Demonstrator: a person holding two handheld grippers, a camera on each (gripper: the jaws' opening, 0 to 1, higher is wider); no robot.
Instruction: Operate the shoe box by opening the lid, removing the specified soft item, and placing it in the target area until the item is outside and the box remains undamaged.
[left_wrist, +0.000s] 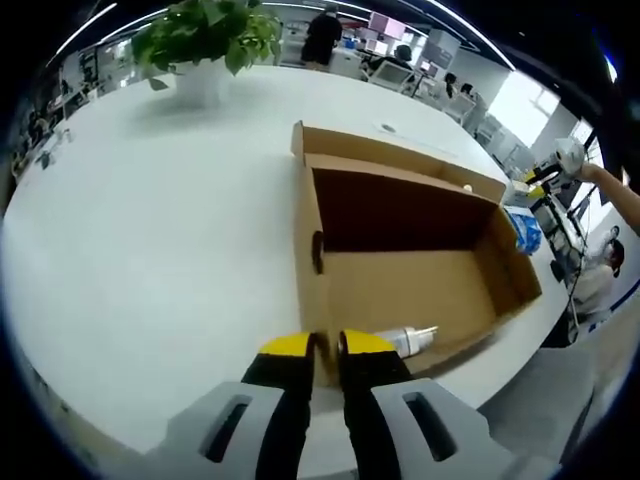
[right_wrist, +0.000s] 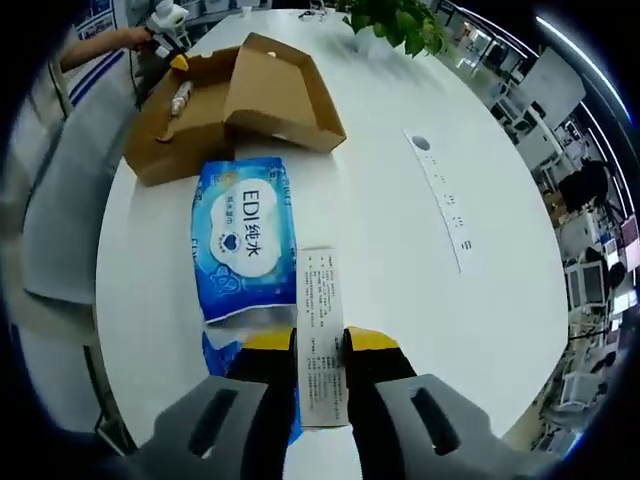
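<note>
One bottle (left_wrist: 412, 339) inside open shoe box (left_wrist: 420, 290); wipes pack (right_wrist: 245, 240) outside on table (right_wrist: 400, 250).

1. I see a wide white worktop (left_wrist: 150, 220) with a potted plant (left_wrist: 205, 40) at its far end.
2. Beyond it lies an open office with desks and bright ceiling light strips (left_wrist: 90, 25).

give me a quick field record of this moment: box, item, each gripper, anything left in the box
box: cardboard shoe box, lid open, on white table
item: blue wipes pack, outside the box, lying on the table
left gripper: at near wall of box, jaws almost together
right gripper: shut on the pack's white label strip
left in box: small bottle
background: potted plant
</note>
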